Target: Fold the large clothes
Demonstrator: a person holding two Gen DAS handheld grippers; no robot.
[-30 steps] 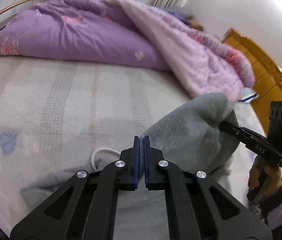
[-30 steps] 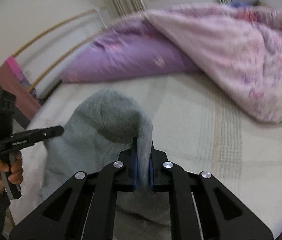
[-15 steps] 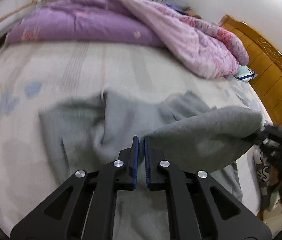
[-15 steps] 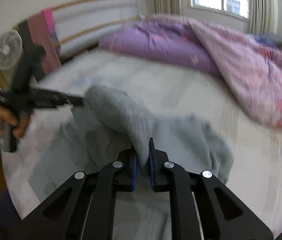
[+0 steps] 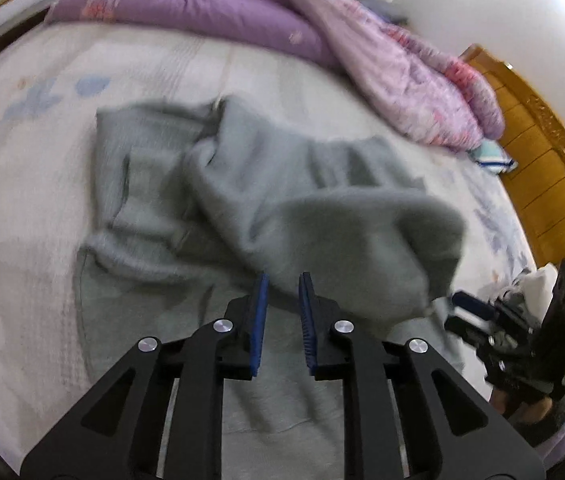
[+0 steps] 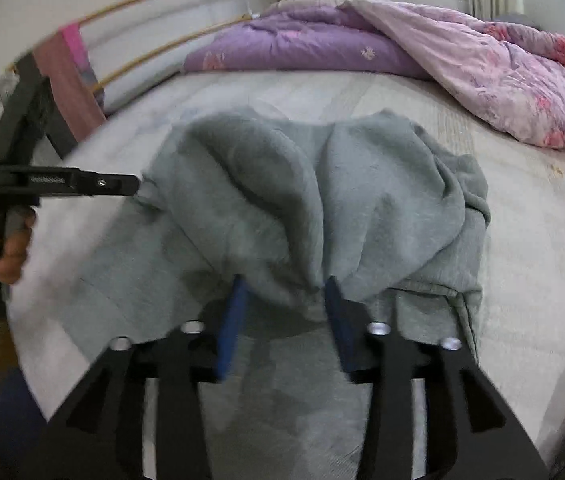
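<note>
The large grey fleece garment [image 5: 266, 200] lies on the pale patterned bed [image 5: 18, 200], half doubled over itself, with a raised fold running between the two claws. The left claw [image 5: 283, 312] is opening: its blue pads [image 5: 260, 316] stand apart, and the edge of the fold sits just ahead of them and partly between them, no longer pinched. The right claw [image 6: 284, 320] is also opening, wider; grey cloth droops into the gap between its pads without being pressed.

Seen from the right claw, the left claw [image 6: 134, 185] sits off to the left at the far end of the fold, its tips at the cloth's corner; whether they still nip it there is not clear.

The risk, as I judge it, is that the lifted fold is let go while it is still humped and off the mattress. Soft fleece would slump unevenly, leaving a crooked, bunched edge rather than a flat half. Cloth could also catch on a pad as the claws draw away and drag the fold open. The crumpled purple-and-pink quilt [image 6: 462, 56] lies well beyond both claws, out of the way.
</note>
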